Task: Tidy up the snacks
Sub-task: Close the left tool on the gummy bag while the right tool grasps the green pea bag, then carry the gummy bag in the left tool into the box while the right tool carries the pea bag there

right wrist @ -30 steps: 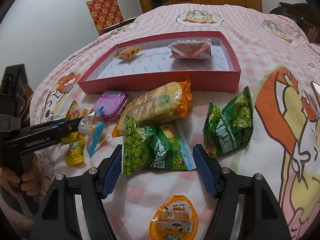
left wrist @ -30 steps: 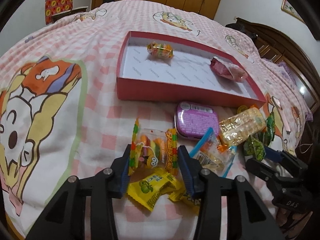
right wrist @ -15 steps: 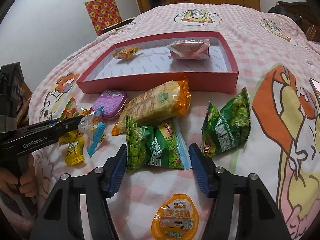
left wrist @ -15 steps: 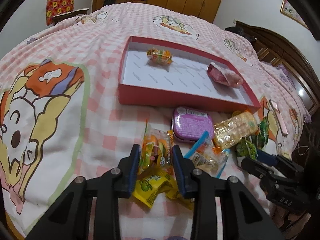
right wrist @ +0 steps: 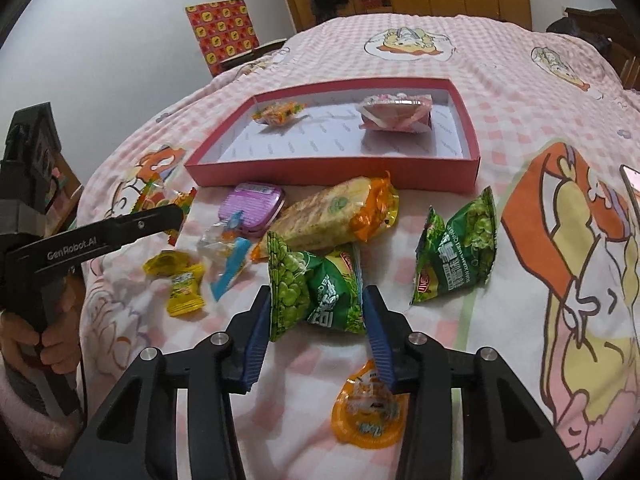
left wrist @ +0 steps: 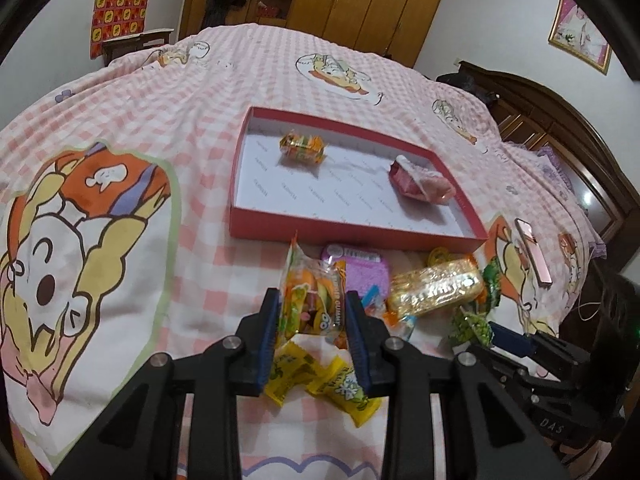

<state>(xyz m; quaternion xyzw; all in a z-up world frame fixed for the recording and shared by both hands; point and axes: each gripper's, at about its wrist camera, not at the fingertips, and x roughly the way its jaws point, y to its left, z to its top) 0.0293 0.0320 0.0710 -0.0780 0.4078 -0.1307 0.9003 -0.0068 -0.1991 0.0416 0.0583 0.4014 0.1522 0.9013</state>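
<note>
2 snacks already lie in the red box (left wrist: pixel 352 227), while the left gripper (left wrist: pixel 313 322) clamps a gummy packet (left wrist: pixel 314 300) and the right gripper (right wrist: pixel 316 314) has been closing onto a green pea bag (right wrist: pixel 316 294), both just before it, with several more loose nearby.

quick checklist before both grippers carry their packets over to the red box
1. Left gripper grips the gummy packet: ok, its jaws have just been closing and the pads press both sides.
2. Gummy packet clear of the yellow candies: ok, it looks raised above them.
3. Right gripper grips the green pea bag: ok, jaws have just been closing and the bag is crumpled between the pads.
4. Pea bag lifted off the bedspread: cannot tell.
5. Free space in the red box: ok, only two snacks inside, with bare floor between them.
6. Path over the near wall: ok, nothing stands above it.
</note>
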